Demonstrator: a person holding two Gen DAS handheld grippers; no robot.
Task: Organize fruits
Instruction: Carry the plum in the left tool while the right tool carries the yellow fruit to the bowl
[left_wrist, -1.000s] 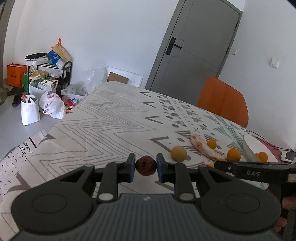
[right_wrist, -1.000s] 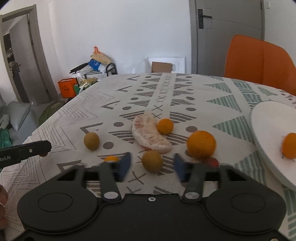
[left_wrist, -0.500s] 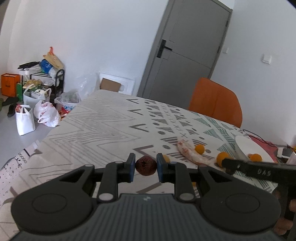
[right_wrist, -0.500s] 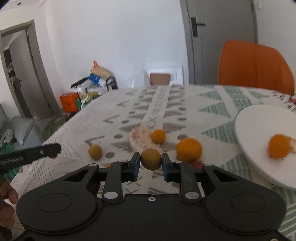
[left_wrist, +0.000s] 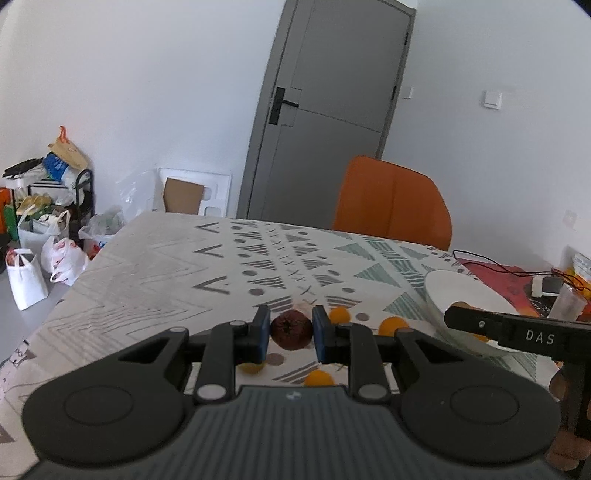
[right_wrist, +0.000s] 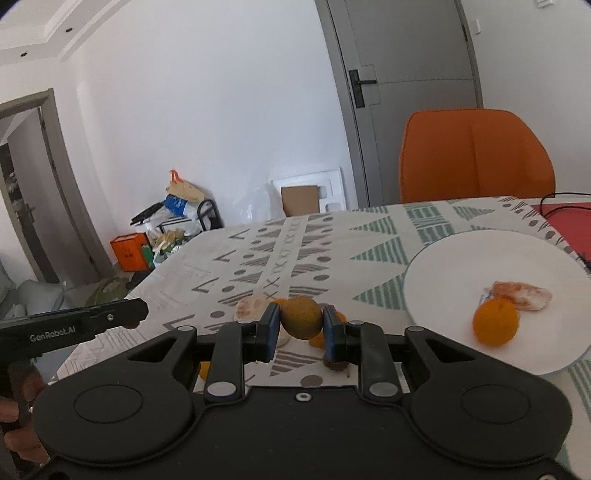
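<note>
My left gripper (left_wrist: 291, 334) is clenched on a wrinkled dark-brown round fruit (left_wrist: 291, 329), my right gripper (right_wrist: 301, 328) on a smooth tan round fruit (right_wrist: 301, 316), both above the patterned-cloth worktop (right_wrist: 295, 243). Round white plate (right_wrist: 480, 258) right, holding an orange (right_wrist: 495, 326) and a peeled citrus piece (right_wrist: 522, 295).
</note>
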